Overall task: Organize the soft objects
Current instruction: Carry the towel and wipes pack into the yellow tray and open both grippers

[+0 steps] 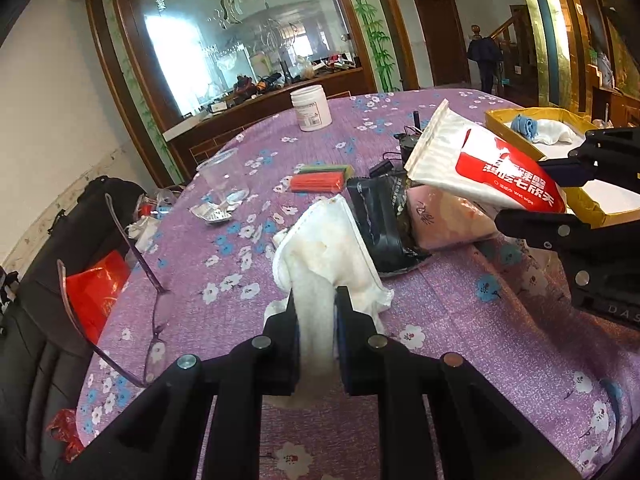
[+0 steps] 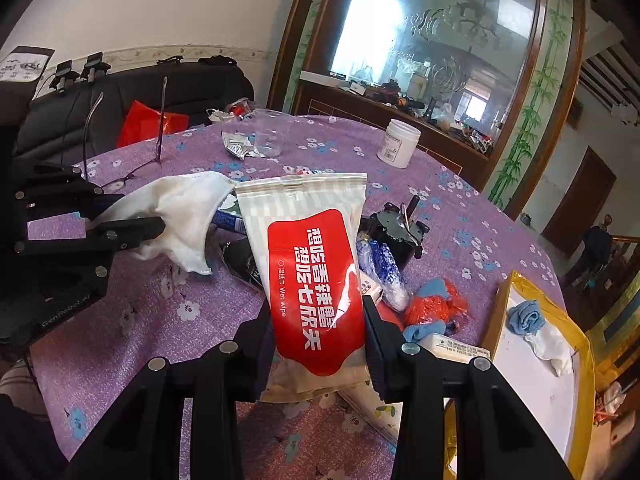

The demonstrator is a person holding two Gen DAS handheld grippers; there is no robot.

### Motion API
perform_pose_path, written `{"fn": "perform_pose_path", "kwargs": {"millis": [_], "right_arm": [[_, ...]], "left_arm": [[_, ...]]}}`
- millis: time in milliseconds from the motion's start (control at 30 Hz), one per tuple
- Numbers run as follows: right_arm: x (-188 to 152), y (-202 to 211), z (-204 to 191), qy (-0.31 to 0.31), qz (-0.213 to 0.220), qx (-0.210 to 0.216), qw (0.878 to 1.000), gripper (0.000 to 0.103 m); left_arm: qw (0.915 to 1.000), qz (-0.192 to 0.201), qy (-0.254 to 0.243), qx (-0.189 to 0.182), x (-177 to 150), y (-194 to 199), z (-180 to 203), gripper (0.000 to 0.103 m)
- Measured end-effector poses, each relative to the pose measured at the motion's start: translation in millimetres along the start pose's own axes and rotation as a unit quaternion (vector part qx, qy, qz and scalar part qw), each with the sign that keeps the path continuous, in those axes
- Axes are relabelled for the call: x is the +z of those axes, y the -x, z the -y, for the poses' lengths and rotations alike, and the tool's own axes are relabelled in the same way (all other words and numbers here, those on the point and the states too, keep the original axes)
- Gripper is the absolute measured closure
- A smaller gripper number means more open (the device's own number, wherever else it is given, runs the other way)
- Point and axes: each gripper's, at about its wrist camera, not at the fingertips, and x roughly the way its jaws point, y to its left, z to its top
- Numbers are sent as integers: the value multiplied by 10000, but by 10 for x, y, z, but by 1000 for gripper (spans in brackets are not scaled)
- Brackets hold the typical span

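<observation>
My left gripper [image 1: 316,304] is shut on a white cloth [image 1: 328,248] and holds it over the purple flowered table [image 1: 460,320]; the cloth also shows in the right wrist view [image 2: 184,216], held by the left gripper [image 2: 132,216]. My right gripper [image 2: 318,312] is shut on a red and white wet wipe pack [image 2: 312,264], lifted above the table; the pack also shows in the left wrist view [image 1: 492,168]. A yellow box [image 2: 508,320] at the right holds a blue cloth [image 2: 526,316] and a white cloth [image 2: 554,346].
On the table lie a pink pack [image 1: 448,216], a black pouch [image 1: 380,224], coloured sticks [image 1: 320,178], a clear cup [image 1: 224,180], a white jar [image 1: 311,107], glasses [image 1: 120,280], a black motor [image 2: 400,228] and red and blue cloth [image 2: 436,308].
</observation>
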Motion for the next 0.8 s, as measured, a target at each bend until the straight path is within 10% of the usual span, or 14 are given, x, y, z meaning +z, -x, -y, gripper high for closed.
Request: {"fn": "perform_pose_path", "kwargs": {"millis": [633,800], "right_arm": [[17,114,75,-314,120,-4,9994,60],[30,195,268,-665,189,-14,9976,60]], "left_arm": [[9997,201,25,117,33,140,-7,89],[9975,226,458,-479,102,171,-186,89]]}}
